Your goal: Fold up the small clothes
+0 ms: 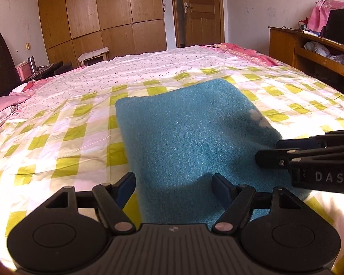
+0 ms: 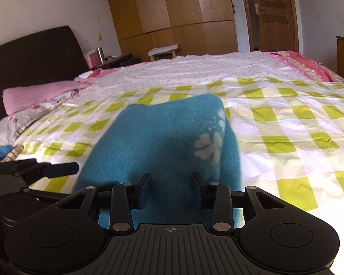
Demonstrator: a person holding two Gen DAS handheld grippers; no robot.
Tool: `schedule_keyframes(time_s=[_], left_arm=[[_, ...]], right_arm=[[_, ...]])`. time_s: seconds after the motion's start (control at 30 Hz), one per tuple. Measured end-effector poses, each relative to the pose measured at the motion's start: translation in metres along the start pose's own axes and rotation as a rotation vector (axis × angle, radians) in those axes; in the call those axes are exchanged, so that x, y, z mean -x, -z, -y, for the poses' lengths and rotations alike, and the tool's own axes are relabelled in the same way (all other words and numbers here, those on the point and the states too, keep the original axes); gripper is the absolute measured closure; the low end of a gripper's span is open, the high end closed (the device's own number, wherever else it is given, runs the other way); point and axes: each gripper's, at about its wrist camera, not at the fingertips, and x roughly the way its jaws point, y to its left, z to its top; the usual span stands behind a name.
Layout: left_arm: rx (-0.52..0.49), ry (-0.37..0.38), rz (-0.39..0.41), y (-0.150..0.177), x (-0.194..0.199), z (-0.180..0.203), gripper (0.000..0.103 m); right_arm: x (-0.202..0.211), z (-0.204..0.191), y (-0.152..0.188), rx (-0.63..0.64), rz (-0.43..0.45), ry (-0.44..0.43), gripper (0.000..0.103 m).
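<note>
Left gripper (image 1: 173, 186), jaws apart over a folded teal garment (image 1: 190, 133) on the bed's green-checked sheet (image 1: 57, 137). Right gripper (image 2: 171, 191), jaws partly apart, garment between them, grip unclear. Pink pillow (image 2: 34, 94) beside a dark headboard (image 2: 34, 52); wardrobe (image 1: 98, 13) beyond.

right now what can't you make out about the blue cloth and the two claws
- Near edge of the fluffy teal-blue cloth: hidden in both wrist views behind each claw's black body.
- Right claw: its blue pads straddle the cloth; whether they press on it is unclear.
- Left claw: spread wide over the cloth, contact underneath hidden.
- Cloth's white flower print: partly wrapped round the fold.
</note>
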Motion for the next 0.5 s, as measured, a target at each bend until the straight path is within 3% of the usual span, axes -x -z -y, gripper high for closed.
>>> schedule_keyframes(time_s=[0.33,0.5], left_arm=[[0.021,-0.003,-0.015,0.007,0.005,0.003,0.024],[0.019,-0.008,-0.015,0.01,0.009,0.005,0.024]], right_arm=[[-0.014,0.011,0.011,-0.018,-0.039,0.03,0.072],[0.0,0.007,0.014,-0.049,-0.007,0.037,0.072]])
